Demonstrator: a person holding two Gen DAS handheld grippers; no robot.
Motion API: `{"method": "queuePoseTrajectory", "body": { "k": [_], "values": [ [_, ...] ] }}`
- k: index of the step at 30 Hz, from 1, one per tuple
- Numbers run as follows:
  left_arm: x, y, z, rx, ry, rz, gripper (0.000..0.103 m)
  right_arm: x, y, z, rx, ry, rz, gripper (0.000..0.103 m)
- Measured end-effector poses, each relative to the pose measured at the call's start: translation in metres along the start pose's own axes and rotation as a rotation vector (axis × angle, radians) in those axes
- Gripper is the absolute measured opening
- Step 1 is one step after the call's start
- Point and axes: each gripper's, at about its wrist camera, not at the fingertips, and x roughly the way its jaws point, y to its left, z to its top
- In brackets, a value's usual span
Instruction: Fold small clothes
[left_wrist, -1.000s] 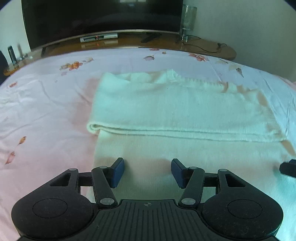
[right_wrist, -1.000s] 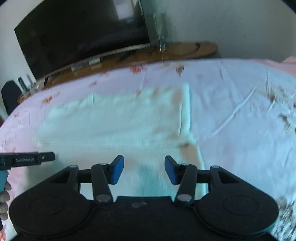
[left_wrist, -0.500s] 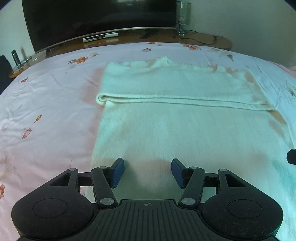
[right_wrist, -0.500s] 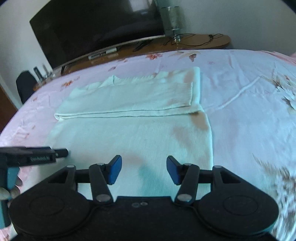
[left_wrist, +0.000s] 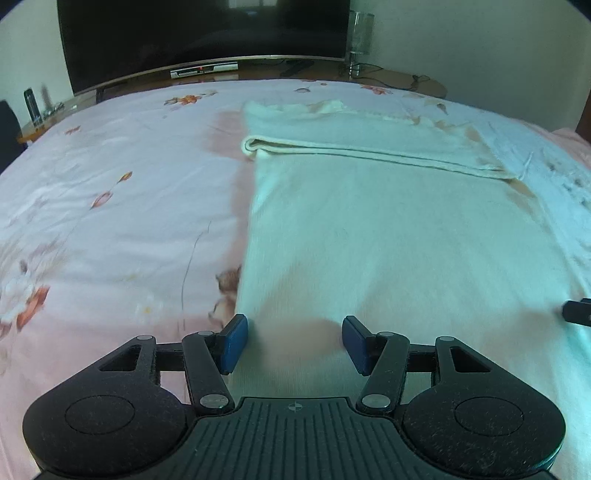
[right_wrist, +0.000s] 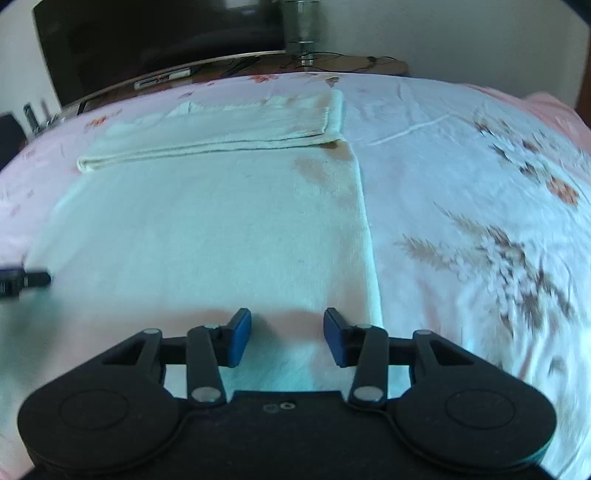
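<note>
A cream knitted garment (left_wrist: 399, 236) lies flat on the pink floral bedsheet (left_wrist: 110, 221), its far part folded over into a thick band (left_wrist: 362, 144). My left gripper (left_wrist: 291, 345) is open and empty over the garment's near left edge. In the right wrist view the same garment (right_wrist: 207, 229) fills the middle, with the folded band (right_wrist: 221, 133) at the far end. My right gripper (right_wrist: 287, 341) is open and empty over the garment's near right edge. A tip of the right gripper shows at the left view's right border (left_wrist: 578, 312); the left gripper's tip (right_wrist: 22, 280) shows in the right view.
A dark TV (left_wrist: 203, 33) stands on a wooden bench (left_wrist: 399, 77) beyond the bed, with a set-top box (left_wrist: 203, 70) and a glass lamp (left_wrist: 360, 33). The bedsheet (right_wrist: 480, 206) stretches wide on the right of the garment.
Both grippers have drawn back toward the near end of the garment, from close to the folded band to the near edge. Both stayed open and empty.
</note>
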Motion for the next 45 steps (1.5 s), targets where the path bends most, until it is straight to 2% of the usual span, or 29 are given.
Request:
{"method": "queuePoseTrajectory", "body": {
  "k": [5,13,16,19,21,26,30,34,35,37,40,45],
  "values": [
    [-0.015,-0.011,-0.013,0.024,-0.002,-0.046,0.057,-0.018,0.024,-0.013,-0.009,-0.033,0.05,0.044],
    [-0.022,-0.025,-0.032,0.073,-0.004,-0.036,0.057,-0.025,0.039,-0.031,-0.029,-0.025,0.065,0.045],
    [-0.027,-0.029,-0.032,0.066,0.002,-0.061,0.057,-0.029,0.047,-0.035,-0.041,-0.027,0.071,0.045],
    [-0.028,-0.033,-0.041,0.108,0.002,-0.047,0.057,-0.028,0.057,-0.045,-0.091,-0.006,0.081,0.043],
    [-0.031,-0.026,-0.046,0.104,-0.005,-0.05,0.057,-0.023,0.053,-0.053,-0.108,0.012,0.021,0.043],
    [-0.047,-0.007,-0.056,0.079,-0.004,-0.04,0.057,-0.039,0.033,-0.058,-0.083,-0.012,-0.051,0.044],
    [-0.061,0.004,-0.066,0.064,0.003,-0.049,0.057,-0.057,0.027,-0.065,-0.036,-0.023,0.003,0.048],
    [-0.073,0.017,-0.079,0.042,0.013,-0.04,0.058,-0.067,0.03,-0.078,-0.051,-0.008,0.0,0.049],
    [-0.075,0.02,-0.083,0.038,0.02,-0.037,0.059,-0.068,0.03,-0.081,-0.048,-0.003,-0.001,0.05],
    [-0.076,0.024,-0.09,0.024,0.039,-0.028,0.091,-0.07,0.029,-0.082,-0.041,0.0,-0.009,0.051],
    [-0.078,0.029,-0.102,0.0,0.043,-0.025,0.093,-0.074,0.026,-0.086,-0.03,-0.004,-0.032,0.059],
    [-0.081,0.033,-0.112,-0.022,0.048,-0.078,0.093,-0.079,0.014,-0.097,-0.02,0.008,-0.085,0.059]
  ]
}}
